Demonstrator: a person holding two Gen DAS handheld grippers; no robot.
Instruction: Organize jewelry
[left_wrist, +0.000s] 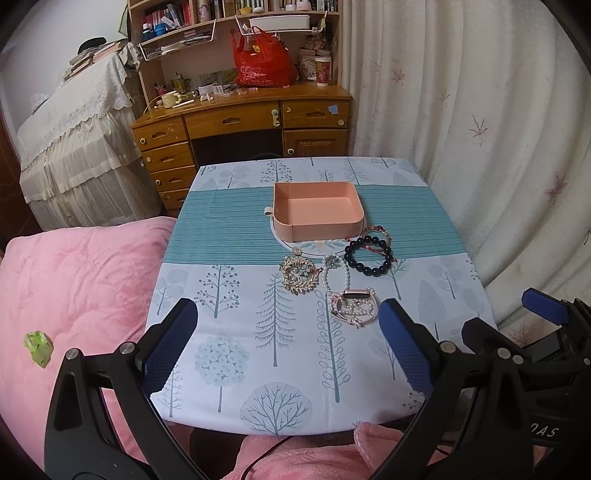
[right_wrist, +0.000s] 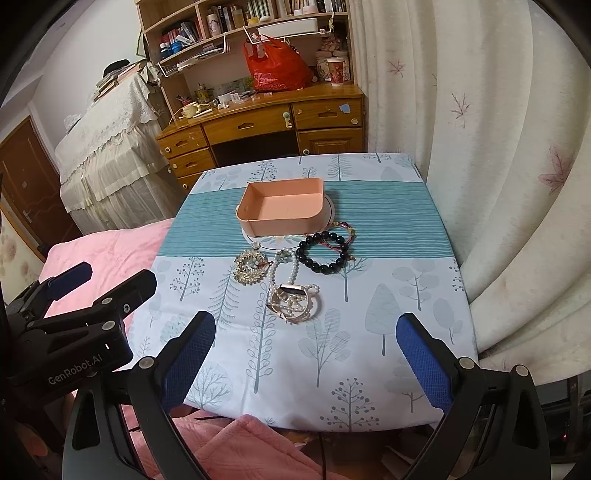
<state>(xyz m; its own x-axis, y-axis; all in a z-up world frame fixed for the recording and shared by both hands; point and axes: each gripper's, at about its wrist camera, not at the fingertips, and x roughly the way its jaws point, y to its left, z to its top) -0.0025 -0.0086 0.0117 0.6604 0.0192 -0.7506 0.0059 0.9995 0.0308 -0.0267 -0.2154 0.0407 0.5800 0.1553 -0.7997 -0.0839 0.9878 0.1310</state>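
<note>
Both grippers hover above near edge of bench (left_wrist: 229, 206), nothing held. Left gripper (left_wrist: 288, 332) jaws wide; right gripper (right_wrist: 306, 339) jaws wide.

Jewelry all loose ahead of jaws, none in pink tray (left_wrist: 317, 212) yet; tray sits beyond pile, empty.

Step, likely: first pick. Nearest is pearl-and-watch tangle (right_wrist: 295, 301), just ahead, between right jaws. Pinch at watch body, lift slowly; strands may drag pearl necklace (left_wrist: 338, 273).

Gold brooch (left_wrist: 297, 275) left of pearls; black bead bracelet (left_wrist: 367, 256) further, touching thin red bracelet (left_wrist: 376, 233) by tray.
</note>
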